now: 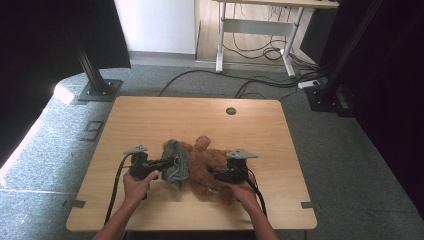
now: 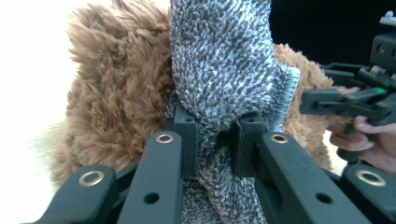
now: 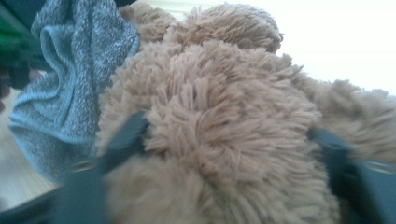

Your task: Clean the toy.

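Plush fur and knitted cloth sit together near the middle of the wooden tabletop (image 1: 150,120), a little toward the person's side. The brown teddy bear (image 1: 205,167) lies on the tabletop with a grey knitted cloth (image 1: 176,162) draped against its left side, touching it.

From the left, the left tool (image 1: 167,163) reaches in, and in the left gripper view its two black jaws are pinched on a fold of the grey cloth (image 2: 219,70), which bunches between them and rises up in front of the bear's fur (image 2: 116,93). The right tool (image 2: 336,100) shows at that view's right edge, beside the bear, with fingers (image 2: 359,135) wrapped around its handle.

From the right, the right tool (image 1: 216,173) presses into the bear's body. In the right gripper view the jaws stand wide apart on either side of a thick bulge of brown fur (image 3: 219,121), touching it, though the picture is blurred. The grey cloth (image 3: 70,84) hangs at the upper left of that view, against the bear.

Both of the person's hands hold the tools' handles near the tabletop's front edge.
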Demonstrator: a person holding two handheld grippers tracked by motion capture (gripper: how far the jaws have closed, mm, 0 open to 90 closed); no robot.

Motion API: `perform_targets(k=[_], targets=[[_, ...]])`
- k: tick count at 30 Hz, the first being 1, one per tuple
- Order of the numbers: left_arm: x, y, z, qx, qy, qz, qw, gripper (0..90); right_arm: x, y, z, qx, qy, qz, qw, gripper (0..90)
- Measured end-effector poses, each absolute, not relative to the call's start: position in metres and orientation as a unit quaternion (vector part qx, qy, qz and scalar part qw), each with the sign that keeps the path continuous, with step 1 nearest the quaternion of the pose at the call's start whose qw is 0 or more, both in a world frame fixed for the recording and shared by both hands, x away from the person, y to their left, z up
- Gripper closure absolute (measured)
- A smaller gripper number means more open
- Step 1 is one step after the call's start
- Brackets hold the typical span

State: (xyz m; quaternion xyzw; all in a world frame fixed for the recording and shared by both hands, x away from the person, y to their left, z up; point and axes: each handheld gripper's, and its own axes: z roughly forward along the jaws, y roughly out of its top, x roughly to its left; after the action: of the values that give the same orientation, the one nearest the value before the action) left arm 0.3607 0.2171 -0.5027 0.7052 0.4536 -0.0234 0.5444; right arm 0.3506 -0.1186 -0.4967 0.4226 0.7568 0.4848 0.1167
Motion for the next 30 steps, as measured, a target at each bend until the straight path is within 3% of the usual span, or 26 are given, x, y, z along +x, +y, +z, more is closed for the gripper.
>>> perform_targets(k=[4, 10, 15, 18, 21, 30], targets=[[0.362, 0.217, -0.490, 0.695, 0.454, -0.050, 0.555, 74.2, 0.343, -0.128, -0.504, 0.403, 0.749, 0.512, 0.117, 53.3], [0.366, 0.192, -0.463, 0.714, 0.421, -0.054, 0.556, 74.0, 0.340, -0.130, -0.507, 0.375, 0.753, 0.524, 0.132, 55.6], [0.377, 0.131, -0.435, 0.744, 0.378, -0.062, 0.547, 73.6, 0.328, -0.123, -0.506, 0.328, 0.773, 0.517, 0.166, 56.5], [0.383, 0.110, -0.435, 0.755, 0.374, -0.069, 0.534, 73.5, 0.324, -0.121, -0.507, 0.322, 0.776, 0.511, 0.181, 56.6], [0.390, 0.082, -0.448, 0.789, 0.376, -0.067, 0.481, 73.0, 0.311, -0.117, -0.508, 0.290, 0.788, 0.495, 0.222, 56.7], [0.380, 0.106, -0.459, 0.783, 0.387, -0.064, 0.483, 74.2, 0.295, -0.113, -0.516, 0.255, 0.798, 0.477, 0.266, 57.6]])
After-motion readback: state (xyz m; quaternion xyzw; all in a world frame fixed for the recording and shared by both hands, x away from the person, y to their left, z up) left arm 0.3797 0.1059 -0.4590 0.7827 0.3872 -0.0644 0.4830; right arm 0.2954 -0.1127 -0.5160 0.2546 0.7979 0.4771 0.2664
